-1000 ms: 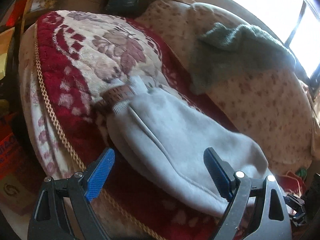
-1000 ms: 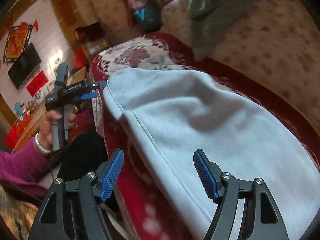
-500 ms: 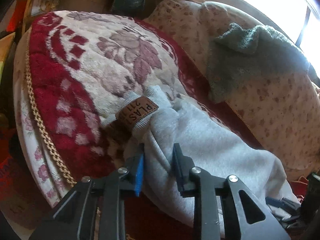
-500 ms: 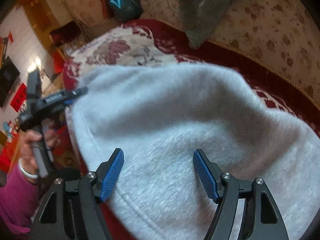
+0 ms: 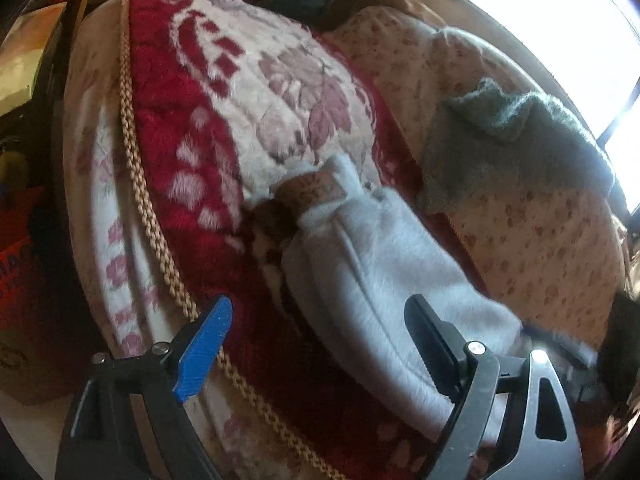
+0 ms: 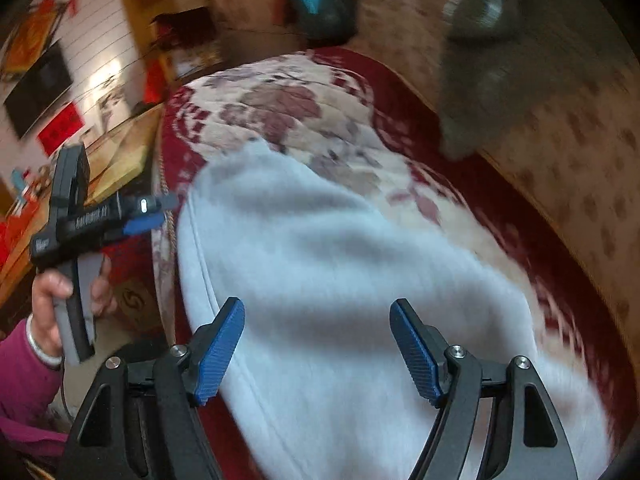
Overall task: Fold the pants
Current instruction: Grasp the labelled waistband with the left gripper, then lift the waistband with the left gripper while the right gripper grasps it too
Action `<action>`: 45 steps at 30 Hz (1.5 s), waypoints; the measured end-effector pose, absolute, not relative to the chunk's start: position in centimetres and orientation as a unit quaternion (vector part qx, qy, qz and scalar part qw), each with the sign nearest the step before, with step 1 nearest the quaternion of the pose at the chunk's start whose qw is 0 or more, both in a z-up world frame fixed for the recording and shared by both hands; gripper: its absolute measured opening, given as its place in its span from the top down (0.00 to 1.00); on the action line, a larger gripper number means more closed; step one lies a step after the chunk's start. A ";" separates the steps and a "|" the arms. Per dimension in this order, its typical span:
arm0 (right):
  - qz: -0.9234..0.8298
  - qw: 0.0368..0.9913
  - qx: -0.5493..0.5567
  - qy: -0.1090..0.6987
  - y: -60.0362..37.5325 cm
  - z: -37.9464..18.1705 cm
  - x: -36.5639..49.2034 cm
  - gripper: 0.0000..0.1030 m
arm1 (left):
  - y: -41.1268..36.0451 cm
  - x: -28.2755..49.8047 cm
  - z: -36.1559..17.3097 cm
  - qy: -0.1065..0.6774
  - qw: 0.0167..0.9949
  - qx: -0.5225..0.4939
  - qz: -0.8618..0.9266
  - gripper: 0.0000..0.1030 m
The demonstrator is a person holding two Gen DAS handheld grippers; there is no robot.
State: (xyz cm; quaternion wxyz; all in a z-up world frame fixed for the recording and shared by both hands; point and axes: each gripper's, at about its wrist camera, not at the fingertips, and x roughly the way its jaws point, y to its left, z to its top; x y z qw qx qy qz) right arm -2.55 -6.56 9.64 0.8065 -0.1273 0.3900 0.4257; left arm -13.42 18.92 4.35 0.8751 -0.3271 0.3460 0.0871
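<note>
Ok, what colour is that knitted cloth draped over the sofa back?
Grey-green, a fuzzy knitted cloth on the floral beige sofa back; the left wrist view shows it best.

One pair of grey pants (image 6: 340,272) on one red floral blanket (image 5: 208,128). Two grippers: left gripper (image 5: 316,350), right gripper (image 6: 316,346). One green towel (image 5: 516,148).

Home living room: floral sofa (image 5: 540,240), wall television (image 6: 38,88)

The left claw (image 5: 316,344) is pointing downward at the bottom of its own view, and its jaws are opening wide. In the right wrist view, a hand (image 6: 64,296) in a magenta sleeve (image 6: 24,384) is gripping its handle at the left edge. The right claw (image 6: 316,348) is opening too.
</note>
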 end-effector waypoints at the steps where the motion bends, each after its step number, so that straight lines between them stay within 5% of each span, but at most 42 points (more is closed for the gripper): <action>1: 0.431 0.804 -0.131 0.389 -5.3 9.9 -1.9 0.23 | 18.6 -13.3 4.2 0.350 0.875 -0.324 0.087 0.15; 15: 0.430 0.763 -0.156 0.457 7.4 5.1 6.5 0.23 | 17.7 -8.7 1.9 0.401 0.858 -0.311 0.081 0.14; 19: 0.467 0.735 -0.157 0.466 8.8 4.3 7.8 0.23 | 17.7 -7.6 1.5 0.401 0.858 -0.313 0.076 0.03; 23: 0.485 0.721 -0.184 0.459 10.4 4.3 8.4 0.12 | 17.1 -6.4 1.5 0.403 0.861 -0.296 0.088 0.00; 28: 0.509 0.699 -0.180 0.469 12.2 3.5 9.1 0.10 | 17.5 -6.0 1.3 0.385 0.865 -0.310 0.088 0.01; 33: 0.535 0.685 -0.128 0.478 12.3 2.3 9.3 0.24 | 18.6 -6.1 1.0 0.353 0.868 -0.341 0.078 0.45; 35: 0.540 0.685 -0.105 0.479 12.0 2.5 9.5 0.38 | 19.2 -6.4 0.8 0.341 0.864 -0.365 0.058 0.57; 40: 0.545 0.686 -0.106 0.471 11.5 4.0 8.9 0.54 | 18.9 -7.1 2.7 0.333 0.876 -0.345 0.053 0.64; 45: 0.554 0.690 -0.125 0.449 11.4 7.0 7.8 0.58 | 18.5 -8.3 5.6 0.306 0.892 -0.327 0.053 0.69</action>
